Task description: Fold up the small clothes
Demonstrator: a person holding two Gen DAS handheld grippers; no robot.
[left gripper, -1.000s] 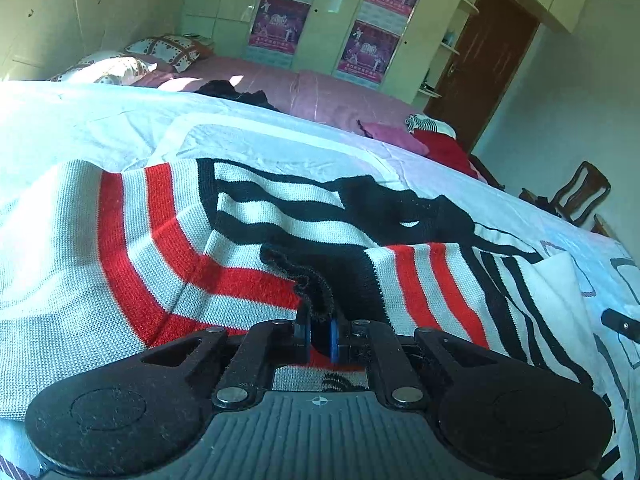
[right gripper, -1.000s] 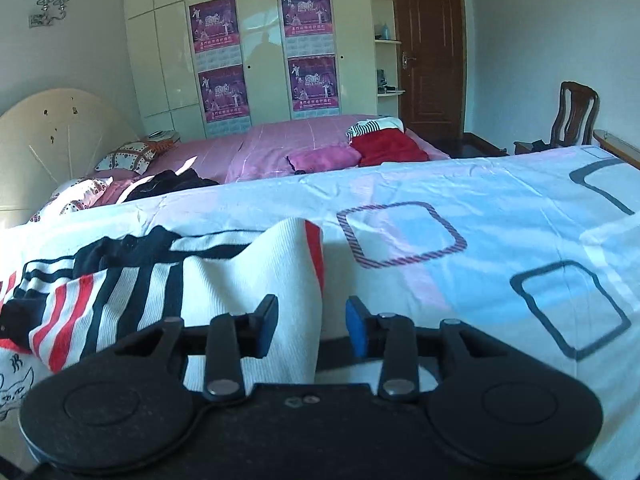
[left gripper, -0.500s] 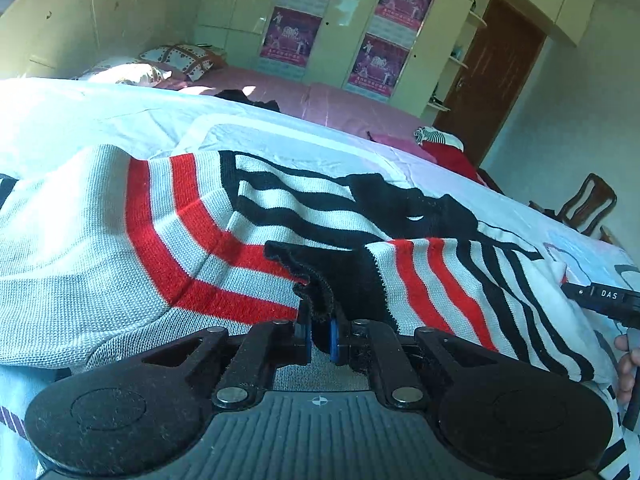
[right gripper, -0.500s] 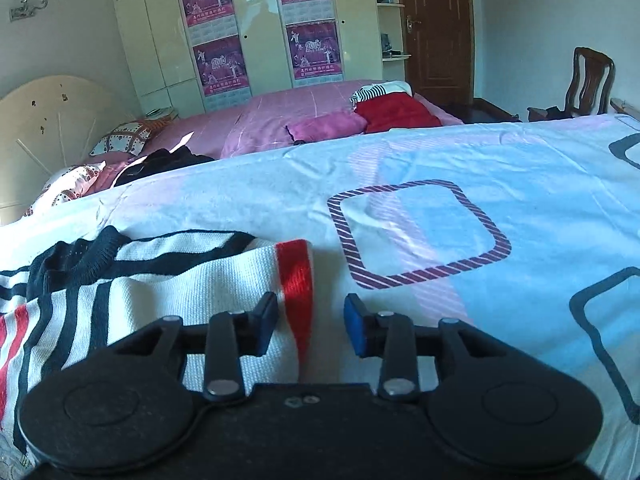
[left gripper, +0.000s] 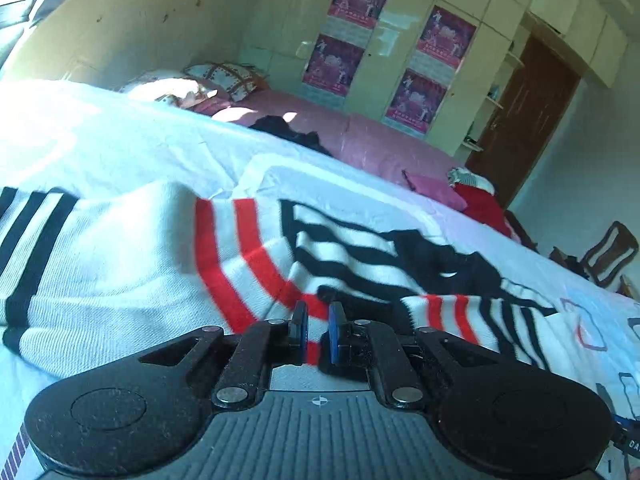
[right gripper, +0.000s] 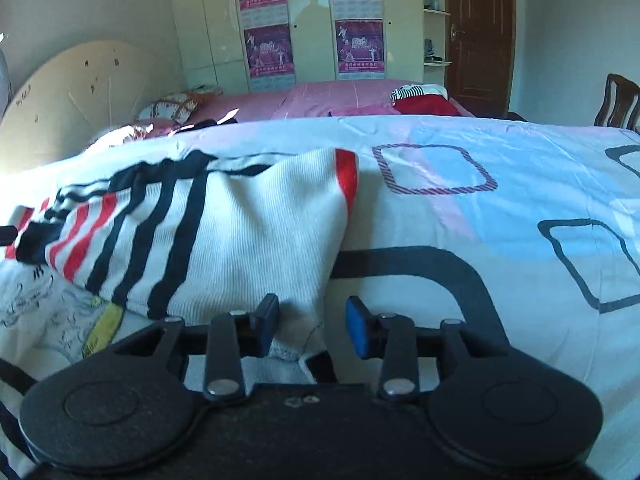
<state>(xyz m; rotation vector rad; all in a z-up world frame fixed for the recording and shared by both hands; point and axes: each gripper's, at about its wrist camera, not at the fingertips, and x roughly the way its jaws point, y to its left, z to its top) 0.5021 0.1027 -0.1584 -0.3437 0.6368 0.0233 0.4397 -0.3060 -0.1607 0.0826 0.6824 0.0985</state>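
On the bed (right gripper: 500, 216), spread over a white sheet printed with rounded square outlines, lies the one task item I log: a knitted striped sweater (left gripper: 132, 264), white with red and black bands. From the left wrist view its body runs across the frame, a black-trimmed edge folded over the middle and a red-and-black striped part trailing toward the right. My left tongs (left gripper: 318, 334) sit low over the red stripes with their blue pads nearly together; a strip of red-striped knit shows in the narrow gap, so I log them as closed on the sweater. From the right wrist view a white part of the sweater (right gripper: 256, 236) with a red cuff band lies pointing away from me, and below it to the left a white cloth with black scribble print (right gripper: 44, 312) and a yellow patch. My right tongs (right gripper: 312, 326) stand partly open just above the bed; the white knit edge lies between the pads, nearer the left pad, and the right pad is clear of it, so nothing is gripped. Further items: a pink-covered bed (right gripper: 340, 96) behind, carrying pillows (left gripper: 224, 80) and a red folded garment (right gripper: 428, 106); cream wardrobes bearing purple posters (right gripper: 360, 46); a brown door (right gripper: 480, 32); a wooden chair (left gripper: 610, 254).
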